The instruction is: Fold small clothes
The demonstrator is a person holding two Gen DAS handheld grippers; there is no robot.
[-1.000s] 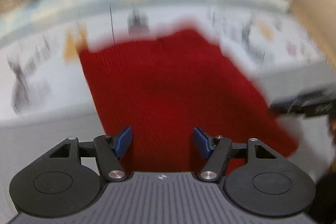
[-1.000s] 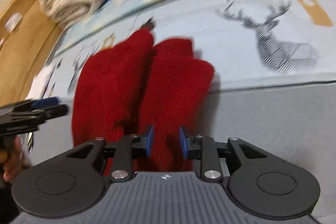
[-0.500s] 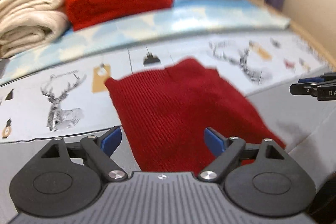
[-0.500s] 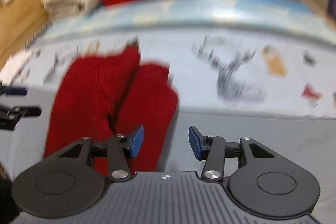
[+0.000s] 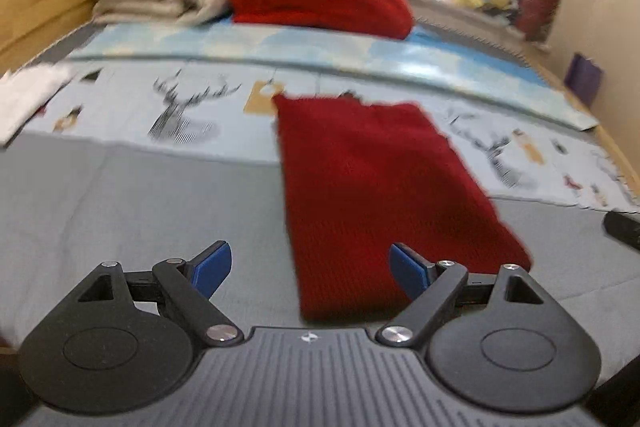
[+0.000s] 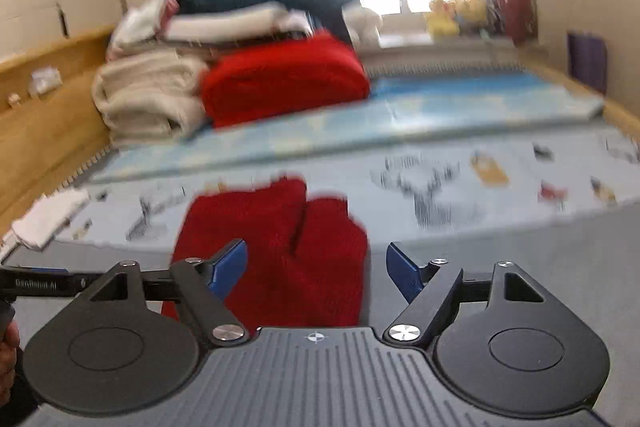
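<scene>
red knit: the small red garment point(image 5: 384, 195) lies folded flat on the bed point(image 5: 120, 195), half on the grey sheet, half on the deer-print cloth point(image 5: 188, 107)
left gripper point(image 5: 310, 269): blue pads spread wide, nothing between them, off the cloth
right gripper point(image 6: 316, 267): jaws opening, pads clear of the knit, nothing gripped
back of bed: red blanket point(image 6: 284, 79) beside a stack of cream blankets point(image 6: 148, 95)
left edge: white cloth point(image 5: 28, 99) near the bed's side

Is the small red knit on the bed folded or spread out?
Folded: the red knit lies as a compact rectangle, two layers meeting at a seam.
</scene>
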